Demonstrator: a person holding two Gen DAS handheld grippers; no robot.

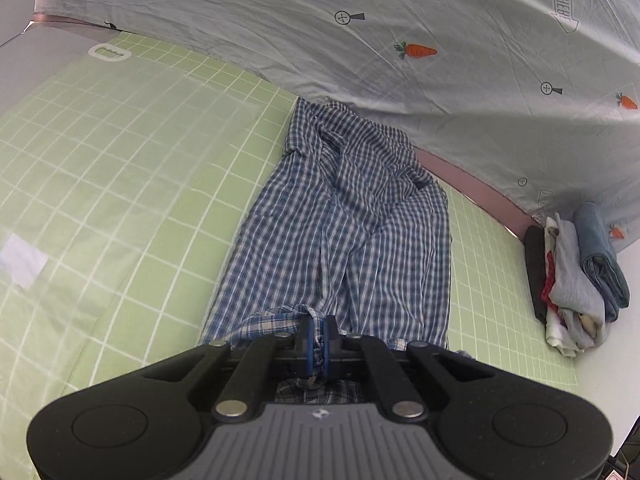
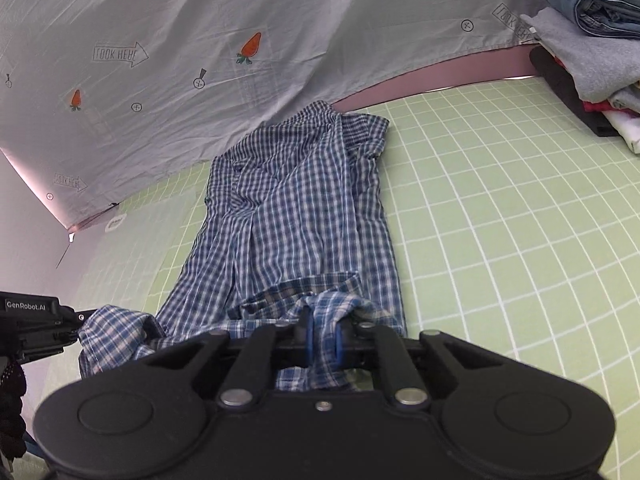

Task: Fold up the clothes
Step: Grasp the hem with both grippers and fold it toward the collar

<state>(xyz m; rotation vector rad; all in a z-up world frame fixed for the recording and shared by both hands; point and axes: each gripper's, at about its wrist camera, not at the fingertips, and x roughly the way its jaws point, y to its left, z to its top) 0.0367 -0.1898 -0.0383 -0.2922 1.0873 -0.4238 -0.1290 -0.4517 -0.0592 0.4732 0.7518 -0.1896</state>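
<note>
A blue and white checked shirt (image 1: 340,216) lies lengthwise on the green grid sheet (image 1: 120,184), collar end far, sides folded in. My left gripper (image 1: 319,330) is shut on the shirt's near hem and lifts it slightly. In the right wrist view the same shirt (image 2: 296,208) stretches away from me. My right gripper (image 2: 323,330) is shut on the near hem next to the left one. The left gripper (image 2: 76,322) shows at the left edge there, pinching a bunched hem corner.
A grey sheet with carrot prints (image 1: 360,28) hangs behind the shirt. A stack of folded clothes (image 1: 576,276) sits at the far right; it also shows in the right wrist view (image 2: 588,64). A white clip (image 1: 109,53) lies far left.
</note>
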